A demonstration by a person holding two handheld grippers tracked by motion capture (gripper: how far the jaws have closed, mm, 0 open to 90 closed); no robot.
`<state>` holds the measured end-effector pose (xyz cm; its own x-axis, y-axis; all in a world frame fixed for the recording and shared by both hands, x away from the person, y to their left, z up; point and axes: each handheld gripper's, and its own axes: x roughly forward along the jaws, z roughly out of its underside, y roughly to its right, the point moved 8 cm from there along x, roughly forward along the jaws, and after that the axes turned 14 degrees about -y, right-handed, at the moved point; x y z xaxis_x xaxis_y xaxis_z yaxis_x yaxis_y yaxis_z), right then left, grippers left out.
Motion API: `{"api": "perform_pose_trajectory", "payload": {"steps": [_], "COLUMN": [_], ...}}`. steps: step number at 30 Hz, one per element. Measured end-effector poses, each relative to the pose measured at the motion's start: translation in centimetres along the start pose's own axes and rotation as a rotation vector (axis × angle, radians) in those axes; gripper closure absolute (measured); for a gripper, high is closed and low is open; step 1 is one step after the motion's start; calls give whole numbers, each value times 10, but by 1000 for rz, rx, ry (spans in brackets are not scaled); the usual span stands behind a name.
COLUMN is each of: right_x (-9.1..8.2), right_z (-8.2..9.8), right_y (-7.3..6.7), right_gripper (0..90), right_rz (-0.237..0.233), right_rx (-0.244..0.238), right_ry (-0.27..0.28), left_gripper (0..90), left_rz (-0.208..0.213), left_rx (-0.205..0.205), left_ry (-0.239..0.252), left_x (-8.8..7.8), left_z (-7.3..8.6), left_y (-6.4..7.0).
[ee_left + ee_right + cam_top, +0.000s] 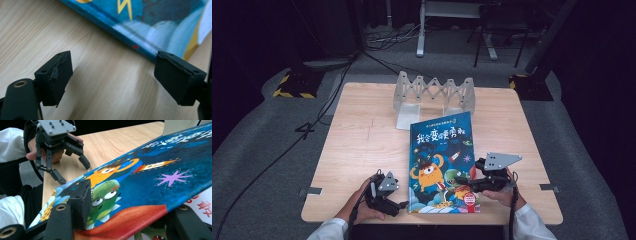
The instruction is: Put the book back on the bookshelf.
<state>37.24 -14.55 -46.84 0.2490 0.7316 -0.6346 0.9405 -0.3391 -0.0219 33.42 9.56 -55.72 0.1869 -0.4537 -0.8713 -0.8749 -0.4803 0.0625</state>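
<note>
A light wooden table [357, 145] stands on grey carpet in a dark room. At its near edge, the left gripper [398, 205] rests wide open and empty beside a blue picture book [443, 155]. The right gripper [462, 182] clamps the book's raised cover. Farther back stands a white folding rack [434, 92].

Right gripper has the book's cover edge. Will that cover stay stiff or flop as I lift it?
The cover looks flat and unbent while raised, so probably stiff board. Its glossy sheen suggests it may slip in the right gripper. The book likely pivots open, not lifts.
</note>
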Motion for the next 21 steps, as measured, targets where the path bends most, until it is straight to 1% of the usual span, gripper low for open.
{"api": "perform_pose_trajectory", "payload": {"steps": [2,3,5,6,8,9,10,13,17,20,21], "right_x": [-2,-3,-5,-6,-7,-8,-8,-10,-11,-12,-12], "right_z": [-1,-1,-1,-2,-2,-3,-3,-3,-3,-3,-3], "right_y": [-2,-4,-5,-6,-7,-9,-10,-13,-14,-16,-16], "right_gripper": [461,461,462,462,462,462,462,462,462,462,462], "right_rz": [14,24,33,39,44,53,58,68,78,82,83], "right_rx": [-15,-30,-43,-56,-63,-85,-90,-105,-119,-127,-132], "right_ry": [8,15,20,24,29,35,37,42,49,57,57], "left_gripper": [160,160,159,159,160,160,160,158,149,125,121], "left_rz": [18,23,32,37,40,43,42,59,97,110,122], "left_rx": [4,4,1,5,0,-3,-7,-11,-29,-32,-35], "left_ry": [18,22,33,37,36,34,35,48,69,81,88], "left_x": [-2,-2,-3,-3,-2,0,1,1,2,3,3], "left_z": [-6,-8,-13,-14,-16,-19,-20,-25,-32,-36,-37], "left_y": [3,4,5,5,5,4,3,3,2,1,0]}}
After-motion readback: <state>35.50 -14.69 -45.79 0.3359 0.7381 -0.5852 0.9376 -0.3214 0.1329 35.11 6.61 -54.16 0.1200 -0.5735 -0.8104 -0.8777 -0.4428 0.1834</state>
